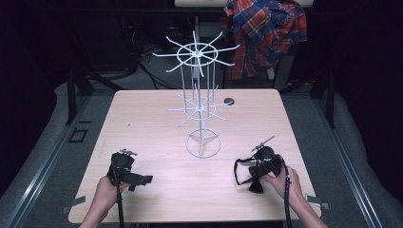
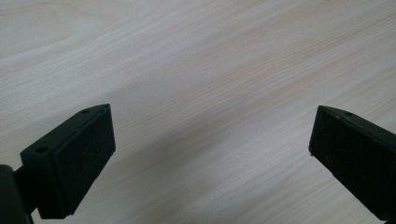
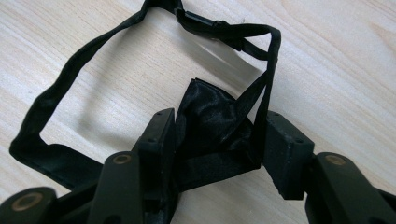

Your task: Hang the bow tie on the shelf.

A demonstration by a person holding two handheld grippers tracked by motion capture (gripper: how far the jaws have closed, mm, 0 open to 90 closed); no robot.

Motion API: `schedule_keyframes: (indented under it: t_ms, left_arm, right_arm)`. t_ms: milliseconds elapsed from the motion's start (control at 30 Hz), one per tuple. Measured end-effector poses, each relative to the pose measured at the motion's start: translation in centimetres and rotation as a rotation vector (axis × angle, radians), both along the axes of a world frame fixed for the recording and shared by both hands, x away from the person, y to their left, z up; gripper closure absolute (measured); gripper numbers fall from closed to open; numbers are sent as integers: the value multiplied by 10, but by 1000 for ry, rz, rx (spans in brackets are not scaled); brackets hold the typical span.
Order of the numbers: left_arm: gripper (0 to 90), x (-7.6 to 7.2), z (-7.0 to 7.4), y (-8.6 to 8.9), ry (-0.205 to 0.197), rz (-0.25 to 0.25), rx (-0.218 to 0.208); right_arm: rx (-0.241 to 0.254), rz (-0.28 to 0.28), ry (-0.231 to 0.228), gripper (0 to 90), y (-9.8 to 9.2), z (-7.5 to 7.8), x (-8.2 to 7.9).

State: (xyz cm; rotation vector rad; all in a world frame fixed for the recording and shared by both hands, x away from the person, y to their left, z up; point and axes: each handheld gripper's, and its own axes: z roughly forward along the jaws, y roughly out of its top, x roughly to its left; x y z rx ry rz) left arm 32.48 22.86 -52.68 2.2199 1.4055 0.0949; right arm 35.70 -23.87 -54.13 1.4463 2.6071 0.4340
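**Ana:** While the right gripper (image 3: 215,154) has its jaws pressed in on the black bow tie (image 3: 210,126), how far along would you say this is?

**Ben:** Early, I'd judge. The bow tie lies on the table (image 1: 157,109), on the near right side of the white wire rack (image 1: 202,95), well apart from its ring base. In the right gripper view the pads squeeze the satin knot from both sides, so the grasp looks made, or very nearly. The strap (image 3: 70,79) loops out flat on the wood beyond the jaws, so nothing looks lifted yet.

**Ana:** And the rack itself?

**Ben:** Bare. Both tiers of wire arms are empty, upper and lower. If hanging the tie on one of those arms is the aim, which is my guess from the layout, then the lift, the carry toward the rack and the hooking of the strap over an arm are all left.

**Ana:** What about the left gripper (image 1: 126,173)?

**Ben:** Its jaws stand wide apart with only bare wood between them. It sits on the near left side of the rack, well away from the tie, and holds nothing.

**Ana:** The plaid shirt (image 1: 266,33)?

**Ben:** It hangs beyond the rack, off the table, apart from everything here.
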Motion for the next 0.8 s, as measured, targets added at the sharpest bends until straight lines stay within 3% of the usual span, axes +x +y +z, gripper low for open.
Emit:
schedule_keyframes:
  t_ms: [167,267,467,600,700,733,800]
  left_arm:
    - [5,0,0,0,0,-1,-1]
    - [5,0,0,0,0,-1,-2]
    - [5,0,0,0,1,-3,-1]
    - [5,0,0,0,-1,-6,2]
    - [6,0,0,0,0,-3,-1]
    - [5,-1,0,0,0,-3,0]
    - [5,0,0,1,1,-3,-1]
  right_arm:
    - [-24,19,8,540,2,1,-1]
    - [-13,6,-6,544,4,-1,-2]
    - [-76,38,-2,570,8,-3,-3]
    - [-76,51,-5,603,9,-3,-4]
    - [-89,53,-5,576,10,-3,-5]
    - [-58,42,-12,517,10,-4,-5]
    - [-71,42,-12,487,8,-2,-5]
